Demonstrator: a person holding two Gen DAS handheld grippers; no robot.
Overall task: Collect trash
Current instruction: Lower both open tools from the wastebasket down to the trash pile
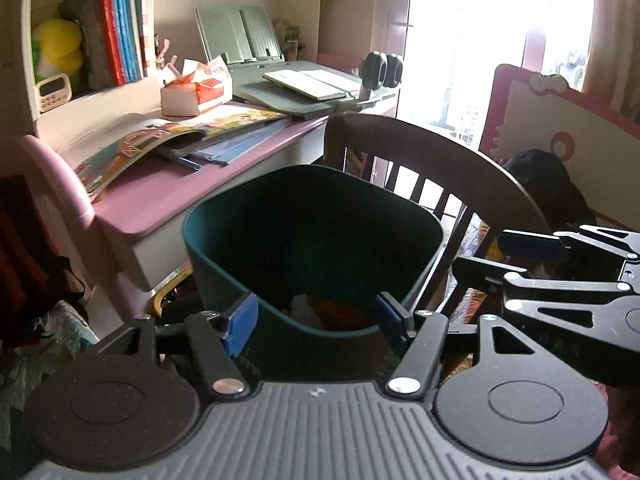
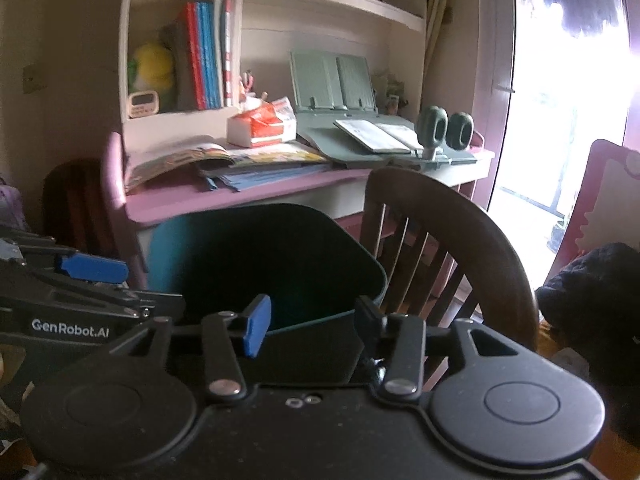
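Both grippers hang over the bin, empty. Left gripper [image 1: 316, 318]: jaws spread, blue pads clear of everything, nothing between them. Right gripper [image 2: 310, 322]: jaws likewise apart, nothing pinched. Dark green waste bin [image 1: 416, 280] stands just ahead, between the pink desk [image 1: 160, 196] and the wooden chair [image 1: 440, 140]. Trash [image 1: 320, 312] lies at its bottom: one pale crumpled piece, one orange piece, detail unclear. Judgement: both look light, soft, crushable, not fragile; a pinch across any raised fold should hold. Bin wall looks stiff, smooth plastic; take its rim if moved.
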